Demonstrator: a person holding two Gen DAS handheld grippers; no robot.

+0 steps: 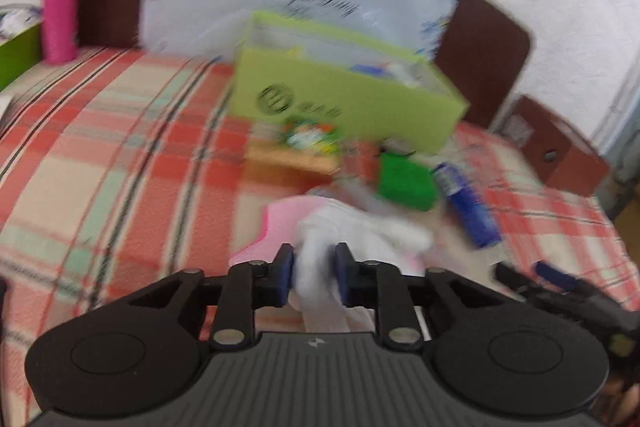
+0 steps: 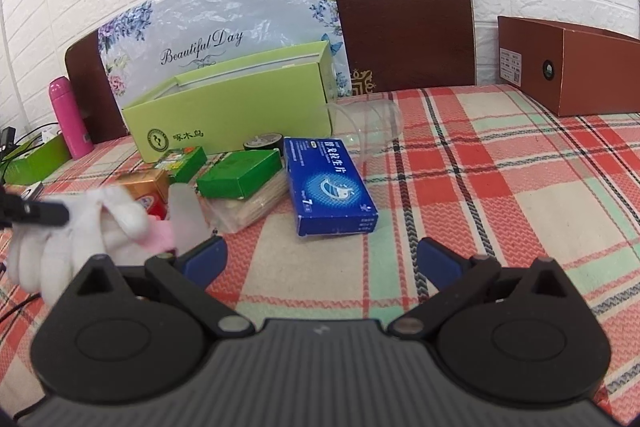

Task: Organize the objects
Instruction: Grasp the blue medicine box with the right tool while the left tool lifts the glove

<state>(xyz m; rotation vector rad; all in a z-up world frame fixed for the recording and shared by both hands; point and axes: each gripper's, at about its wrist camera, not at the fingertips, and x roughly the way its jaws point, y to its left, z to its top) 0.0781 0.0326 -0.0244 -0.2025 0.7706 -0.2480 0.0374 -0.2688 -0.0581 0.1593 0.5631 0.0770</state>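
Both blue-padded jaws of the left gripper had closed on a white glove, soft and crumpled, pinched at one fold just above a pink object on the plaid tablecloth. That view was blurred; beyond the glove lay a green box, a blue box and the open lime-green carton, whose round logo could not be read.

From the right wrist, the right gripper stood wide apart with nothing between its pads, over bare tablecloth. The glove hung at the left edge, its limp fingers drooping under a black jaw. Behind it, the floral board read "Beautiful Day". The blue box bore Chinese characters and a "7", and the lime-green carton showed Chinese characters beside its logo.
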